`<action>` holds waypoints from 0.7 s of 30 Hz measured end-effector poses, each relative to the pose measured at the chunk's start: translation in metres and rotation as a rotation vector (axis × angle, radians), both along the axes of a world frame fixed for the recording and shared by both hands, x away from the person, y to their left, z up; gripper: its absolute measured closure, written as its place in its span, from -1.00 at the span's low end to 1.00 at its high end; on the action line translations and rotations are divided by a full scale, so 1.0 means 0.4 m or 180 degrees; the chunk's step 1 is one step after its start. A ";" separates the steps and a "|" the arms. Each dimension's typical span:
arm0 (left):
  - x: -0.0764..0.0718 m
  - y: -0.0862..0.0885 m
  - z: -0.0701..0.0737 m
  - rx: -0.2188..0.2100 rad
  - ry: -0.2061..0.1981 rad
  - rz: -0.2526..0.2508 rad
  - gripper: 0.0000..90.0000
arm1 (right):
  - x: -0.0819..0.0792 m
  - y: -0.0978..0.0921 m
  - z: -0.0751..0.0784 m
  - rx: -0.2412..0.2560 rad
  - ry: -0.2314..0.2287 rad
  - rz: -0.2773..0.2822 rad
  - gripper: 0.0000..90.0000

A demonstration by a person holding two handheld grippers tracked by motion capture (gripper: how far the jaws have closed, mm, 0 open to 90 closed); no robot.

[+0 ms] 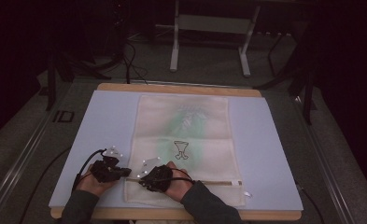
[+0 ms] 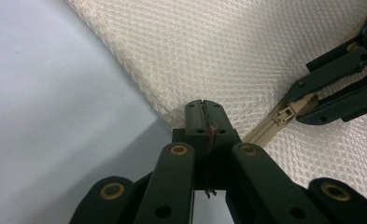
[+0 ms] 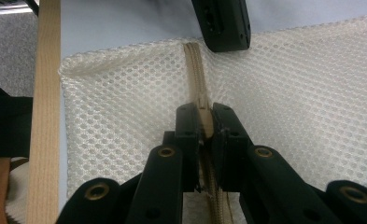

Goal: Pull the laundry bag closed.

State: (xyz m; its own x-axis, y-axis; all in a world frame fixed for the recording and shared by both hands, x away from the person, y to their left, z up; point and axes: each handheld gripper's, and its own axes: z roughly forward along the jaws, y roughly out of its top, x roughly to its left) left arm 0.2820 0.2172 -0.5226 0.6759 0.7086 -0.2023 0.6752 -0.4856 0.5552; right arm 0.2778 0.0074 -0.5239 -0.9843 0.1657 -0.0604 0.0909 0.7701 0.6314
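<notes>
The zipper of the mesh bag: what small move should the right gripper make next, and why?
Probably a short, steady pull of the zipper slider along the zipper, away from the left gripper. The right gripper looks shut on the slider near the bag's left end, and the left gripper pinches the edge of the mesh bag there, so the fabric is anchored.

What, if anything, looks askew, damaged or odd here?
Nothing looks damaged or spilled. The mesh bag lies flat and square on the mat. Only its near left corner is puckered, where the left gripper pinches the edge and the right gripper is shut on the zipper.
</notes>
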 end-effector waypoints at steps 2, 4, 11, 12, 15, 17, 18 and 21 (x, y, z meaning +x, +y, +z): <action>0.000 0.000 0.000 0.0003 0.0001 -0.0006 1.00 | -0.001 -0.001 0.000 -0.0002 0.0004 0.0001 0.83; 0.001 0.000 0.000 0.0003 0.0003 -0.0010 1.00 | -0.001 -0.004 0.000 0.0008 -0.0005 0.0003 0.83; 0.001 0.000 0.001 0.0012 0.0000 -0.0020 1.00 | -0.005 -0.018 0.001 -0.0007 -0.0023 -0.0007 0.83; 0.001 0.000 0.001 0.0014 -0.0002 -0.0022 1.00 | -0.006 -0.020 0.002 -0.0021 -0.0026 -0.0007 0.83; 0.000 -0.001 0.000 0.0012 -0.0007 -0.0014 1.00 | -0.008 -0.024 0.002 -0.0022 -0.0032 -0.0011 0.83; 0.000 -0.001 0.001 0.0018 -0.0010 -0.0016 1.00 | -0.010 -0.026 0.002 -0.0023 -0.0044 -0.0012 0.83; 0.000 -0.001 0.001 0.0018 -0.0010 -0.0016 1.00 | -0.011 -0.028 0.003 -0.0025 -0.0044 -0.0013 0.83; 0.000 -0.001 0.001 0.0018 -0.0010 -0.0017 1.00 | -0.012 -0.032 0.005 -0.0054 -0.0050 -0.0004 0.83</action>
State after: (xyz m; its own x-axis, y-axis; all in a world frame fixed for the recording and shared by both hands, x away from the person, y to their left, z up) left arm 0.2821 0.2167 -0.5223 0.6805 0.7061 -0.1961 0.6708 -0.4924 0.5546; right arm 0.2730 -0.0055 -0.5221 -0.9830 0.1656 -0.0787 0.0819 0.7805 0.6197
